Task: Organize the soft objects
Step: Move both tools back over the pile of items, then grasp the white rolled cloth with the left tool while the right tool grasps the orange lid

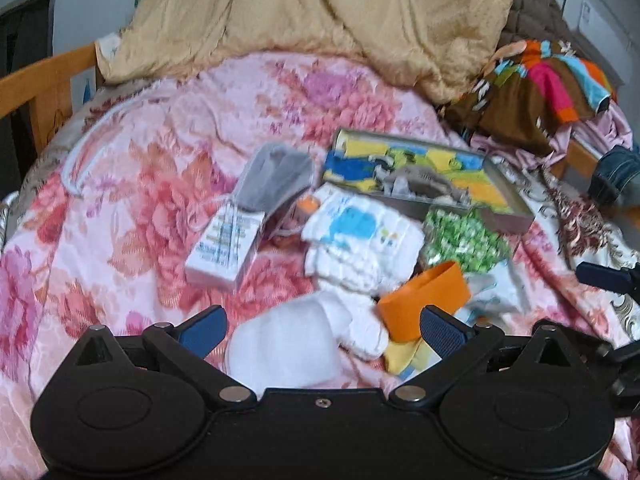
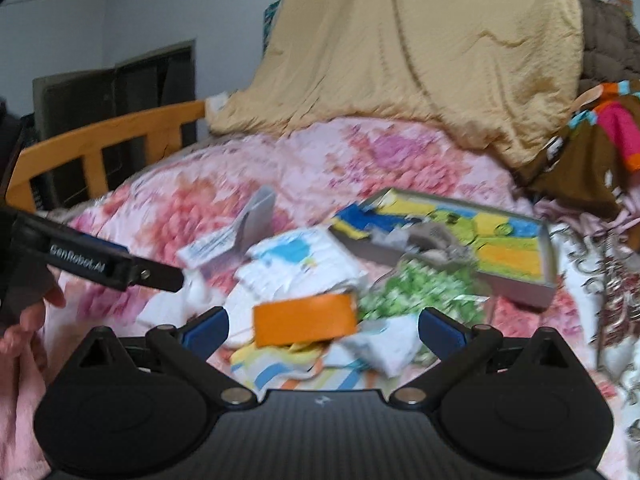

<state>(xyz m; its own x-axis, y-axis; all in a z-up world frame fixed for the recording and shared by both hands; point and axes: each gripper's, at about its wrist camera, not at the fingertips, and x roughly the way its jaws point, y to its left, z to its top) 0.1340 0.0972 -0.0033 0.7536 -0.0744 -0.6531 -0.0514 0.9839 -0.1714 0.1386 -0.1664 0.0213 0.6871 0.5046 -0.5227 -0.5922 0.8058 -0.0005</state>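
Soft items (image 1: pixel 360 236) are lying piled on the floral bedspread (image 1: pixel 152 184); at six o'clock, left gripper (image 1: pixel 322 330) and right gripper (image 2: pixel 323 330) are hovering spread wide, empty.

Both cameras sit low behind their own spread blue fingers, looking forward and slightly down across a floral bedspread (image 1: pixel 132 184) toward a heaped tan quilt (image 1: pixel 320 20). The left wrist view hangs close over a white sock (image 1: pixel 288 344); the right wrist view sits just to its right, catching the left gripper (image 2: pixel 160 276) at its left edge. Both share the orange band (image 1: pixel 424 300) (image 2: pixel 304 318), the diaper (image 1: pixel 360 236) and the open box (image 1: pixel 424 176).
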